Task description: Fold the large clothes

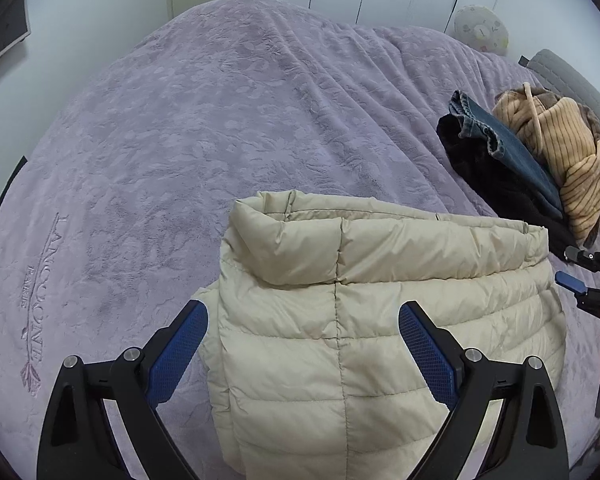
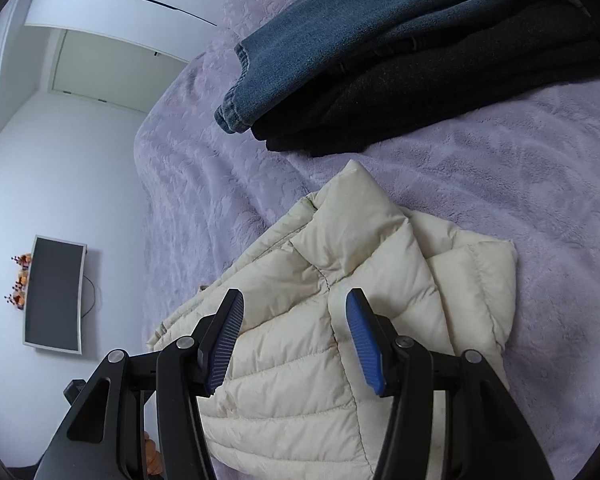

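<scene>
1. Seen only from the left wrist: embroidered lettering on the lilac plush bedspread point(image 1: 220, 128), a tan striped knit garment point(image 1: 572, 160), and the right gripper point(image 1: 580, 270) at the frame's right edge.
2. Seen only from the right wrist: a wall-mounted dark screen point(image 2: 54, 294).
3. One folded cream quilted puffer jacket point(image 1: 360, 320) lying flat on the bedspread, beneath both grippers.
4. Beside it, one blue denim garment point(image 2: 340, 32) atop one black garment point(image 2: 440, 96).
5. Left gripper point(image 1: 303, 320) spread wide, empty; right gripper parted, gripping nothing.
</scene>
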Available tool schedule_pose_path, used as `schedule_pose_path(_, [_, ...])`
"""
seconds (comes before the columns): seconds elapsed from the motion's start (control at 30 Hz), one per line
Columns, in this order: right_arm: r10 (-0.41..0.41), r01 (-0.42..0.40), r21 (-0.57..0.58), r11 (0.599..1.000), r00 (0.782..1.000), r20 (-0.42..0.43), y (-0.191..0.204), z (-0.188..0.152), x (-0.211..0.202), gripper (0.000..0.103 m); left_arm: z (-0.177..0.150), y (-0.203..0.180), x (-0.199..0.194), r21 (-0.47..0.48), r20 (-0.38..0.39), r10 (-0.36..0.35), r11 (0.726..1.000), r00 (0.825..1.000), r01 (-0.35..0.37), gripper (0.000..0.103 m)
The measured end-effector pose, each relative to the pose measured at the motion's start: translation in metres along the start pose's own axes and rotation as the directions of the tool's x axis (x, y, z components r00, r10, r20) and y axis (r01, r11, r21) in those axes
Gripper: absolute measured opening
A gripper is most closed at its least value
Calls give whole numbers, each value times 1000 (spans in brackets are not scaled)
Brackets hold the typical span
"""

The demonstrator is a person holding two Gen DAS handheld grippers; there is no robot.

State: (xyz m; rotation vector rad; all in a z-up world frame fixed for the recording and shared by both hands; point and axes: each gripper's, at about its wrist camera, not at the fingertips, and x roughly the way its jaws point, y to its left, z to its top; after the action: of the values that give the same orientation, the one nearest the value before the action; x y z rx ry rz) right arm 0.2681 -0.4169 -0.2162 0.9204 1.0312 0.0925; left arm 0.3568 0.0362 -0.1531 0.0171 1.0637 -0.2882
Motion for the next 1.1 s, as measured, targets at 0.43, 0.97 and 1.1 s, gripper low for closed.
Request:
schedule_pose_path(0.43, [-60,59,-31,998,998,-24,-21,-70,-40,66,-52,38,3,-122,-107,-24,993,994,11,97])
schedule_pose_path(0.97, [65,-45,209,977,994,-88,-79,-162,-36,83,-101,104,41,-484,-149,-401,827,904,287,97])
schedule_pose_path(1.1, [138,-114,306,945,989,-56,-96,-167,-20,83,-96,89,55,-440,-178,-394,852,902,285,97])
